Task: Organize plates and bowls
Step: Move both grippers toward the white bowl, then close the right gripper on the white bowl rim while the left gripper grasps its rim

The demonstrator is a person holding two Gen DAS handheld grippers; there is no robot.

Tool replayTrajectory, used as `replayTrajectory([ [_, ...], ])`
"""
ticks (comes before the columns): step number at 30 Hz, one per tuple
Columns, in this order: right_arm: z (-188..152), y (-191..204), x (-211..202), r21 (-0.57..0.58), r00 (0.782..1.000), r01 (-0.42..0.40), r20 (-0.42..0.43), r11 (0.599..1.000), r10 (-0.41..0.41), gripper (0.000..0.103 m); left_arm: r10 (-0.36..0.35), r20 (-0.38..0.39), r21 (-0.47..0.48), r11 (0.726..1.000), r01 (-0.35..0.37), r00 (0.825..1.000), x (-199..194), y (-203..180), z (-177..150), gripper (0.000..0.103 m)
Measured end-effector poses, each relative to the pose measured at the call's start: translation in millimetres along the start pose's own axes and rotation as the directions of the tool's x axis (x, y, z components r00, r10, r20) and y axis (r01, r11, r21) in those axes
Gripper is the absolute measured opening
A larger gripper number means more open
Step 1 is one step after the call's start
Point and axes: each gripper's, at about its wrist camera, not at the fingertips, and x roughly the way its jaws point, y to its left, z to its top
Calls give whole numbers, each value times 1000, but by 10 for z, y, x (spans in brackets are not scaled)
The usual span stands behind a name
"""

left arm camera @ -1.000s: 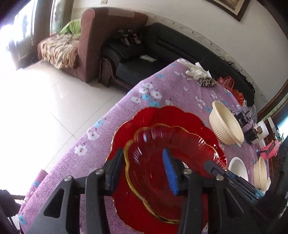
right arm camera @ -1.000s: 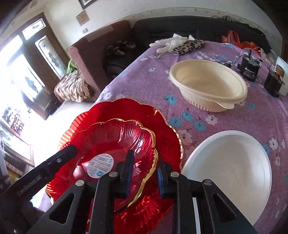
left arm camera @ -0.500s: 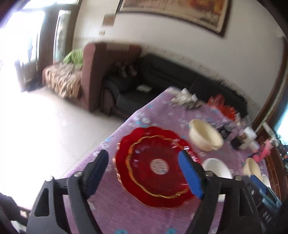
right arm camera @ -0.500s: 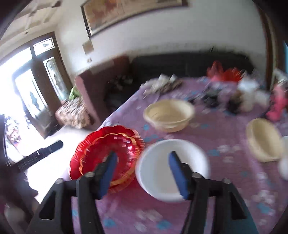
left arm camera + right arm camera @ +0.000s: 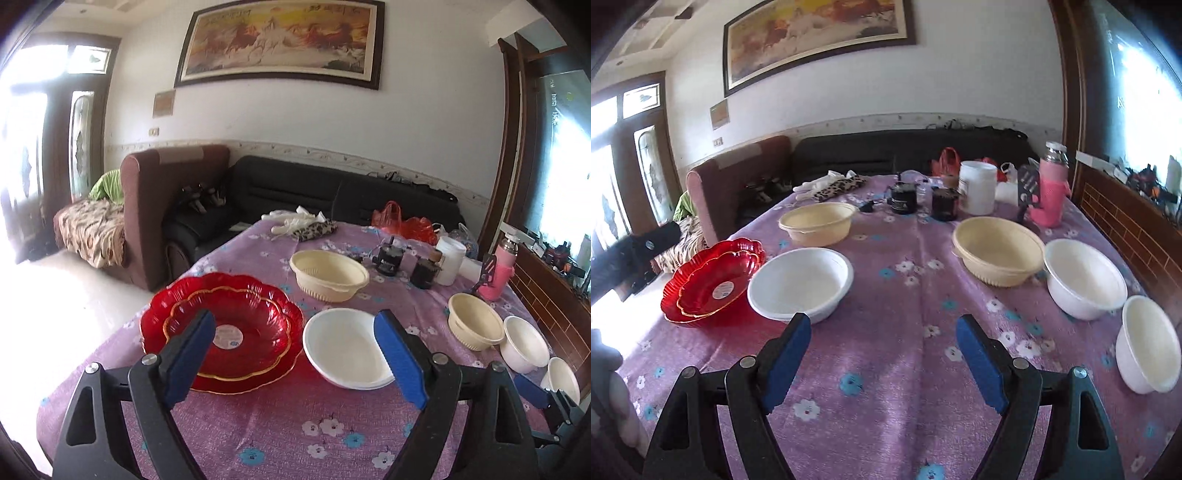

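Both your grippers have let go of the small red plate (image 5: 225,332) and pulled back. Left gripper (image 5: 295,354) and right gripper (image 5: 882,356) hover wide open, empty, level above the table. Small plate's nested in the big red plate (image 5: 162,314); plates look done. Bowls next: white bowl (image 5: 801,284) sits just beside the red stack, cream bowls beyond it.

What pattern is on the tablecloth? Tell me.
The tablecloth is purple with small white and blue flowers, clearest in the right wrist view.
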Motion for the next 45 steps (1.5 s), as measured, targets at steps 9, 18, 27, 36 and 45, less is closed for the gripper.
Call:
replayTrajectory([
  [9,-15,66,-46,-50,999,24,43,998,-22,85,17,48,-17,1000,-17,999,-100,65,-21,103],
  [18,280,-404,274,72,998,-54,-12,996,55,85,56,-46,-34,998,-57,997,-103,230,38,103],
  [27,484,-900,1047,306,966,-179,-125,935,226,78,71,-141,-57,995,-80,987,108,218,27,103],
  [36,330,-512,1546,352,900,-263,-245,898,360,78,100,-178,-47,993,-110,979,239,255,-62,103],
  [45,341,-46,1766,289,882,-280,-298,915,364,71,134,-192,-99,983,-155,972,230,546,-59,103],
])
